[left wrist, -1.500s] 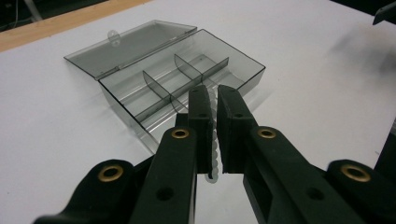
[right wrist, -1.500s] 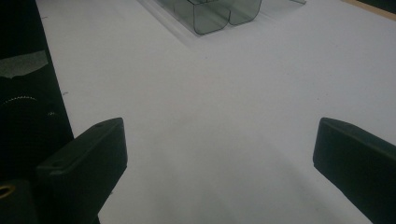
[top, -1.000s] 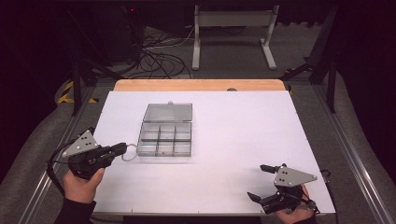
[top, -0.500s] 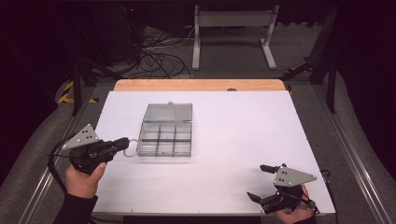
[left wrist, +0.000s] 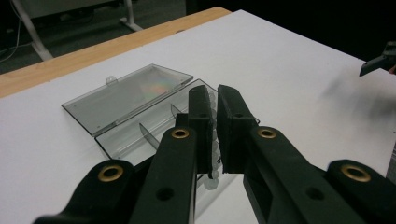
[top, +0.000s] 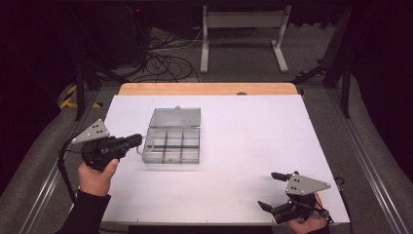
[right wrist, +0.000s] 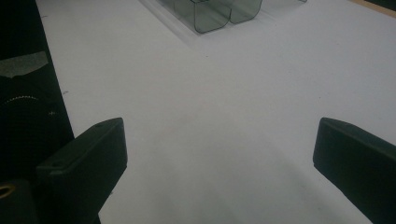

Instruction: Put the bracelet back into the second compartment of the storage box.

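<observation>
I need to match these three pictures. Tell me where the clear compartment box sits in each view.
High view: the clear compartment box lies left of the middle of the white table, lid open toward the far side.
Left gripper view: the box is at centre left, partly behind the black jaws.
Right gripper view: one rounded corner of the box shows at the top edge.
Shared landmark: the white table top.

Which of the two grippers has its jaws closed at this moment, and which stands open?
The left gripper, beside the clear compartment box, is closed, jaws nearly together. The right gripper, at the white table's near corner, has its jaws spread wide.
</observation>
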{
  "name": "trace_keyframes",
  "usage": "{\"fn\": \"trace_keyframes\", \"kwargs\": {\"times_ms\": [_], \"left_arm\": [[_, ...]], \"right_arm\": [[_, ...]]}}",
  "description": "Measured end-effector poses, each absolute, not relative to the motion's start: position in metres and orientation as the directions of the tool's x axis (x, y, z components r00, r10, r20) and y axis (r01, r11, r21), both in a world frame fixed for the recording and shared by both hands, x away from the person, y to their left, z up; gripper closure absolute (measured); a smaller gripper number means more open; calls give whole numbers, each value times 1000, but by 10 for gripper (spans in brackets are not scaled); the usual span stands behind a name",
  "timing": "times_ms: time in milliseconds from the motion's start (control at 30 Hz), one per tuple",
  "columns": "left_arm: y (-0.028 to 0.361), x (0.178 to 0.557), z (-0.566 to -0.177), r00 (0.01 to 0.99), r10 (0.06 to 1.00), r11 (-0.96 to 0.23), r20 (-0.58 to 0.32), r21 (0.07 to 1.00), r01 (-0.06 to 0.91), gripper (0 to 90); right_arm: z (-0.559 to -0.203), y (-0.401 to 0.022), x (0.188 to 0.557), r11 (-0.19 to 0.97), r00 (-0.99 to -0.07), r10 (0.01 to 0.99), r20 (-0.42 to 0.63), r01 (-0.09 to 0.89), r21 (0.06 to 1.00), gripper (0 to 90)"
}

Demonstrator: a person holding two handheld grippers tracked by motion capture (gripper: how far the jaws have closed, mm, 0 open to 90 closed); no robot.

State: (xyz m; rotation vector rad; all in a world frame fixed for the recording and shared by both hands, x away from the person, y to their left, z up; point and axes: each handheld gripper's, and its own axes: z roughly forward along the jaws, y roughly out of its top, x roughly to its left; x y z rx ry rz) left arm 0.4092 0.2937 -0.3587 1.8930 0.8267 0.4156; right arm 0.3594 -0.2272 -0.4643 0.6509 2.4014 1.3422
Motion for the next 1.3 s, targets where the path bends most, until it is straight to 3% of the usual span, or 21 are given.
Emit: {"fn": "trace_keyframes", "kwargs": {"times_ms": [433,767,1300], "left_arm": [[274,432,-358,717,691,-251,-97,897,363,848],[265,450,-363,718,672,-183,-181,899,398,848],[242,471,-372,702,685,-165,-196,897,411,848]], "right_arm": [[-464,-228,359,456,-849,527,-48,234,859,35],[-465,-228,360,456,-849,526,-46,235,858,35],[-465,-229,360,454,-850,526,-44,237,859,35]]}}
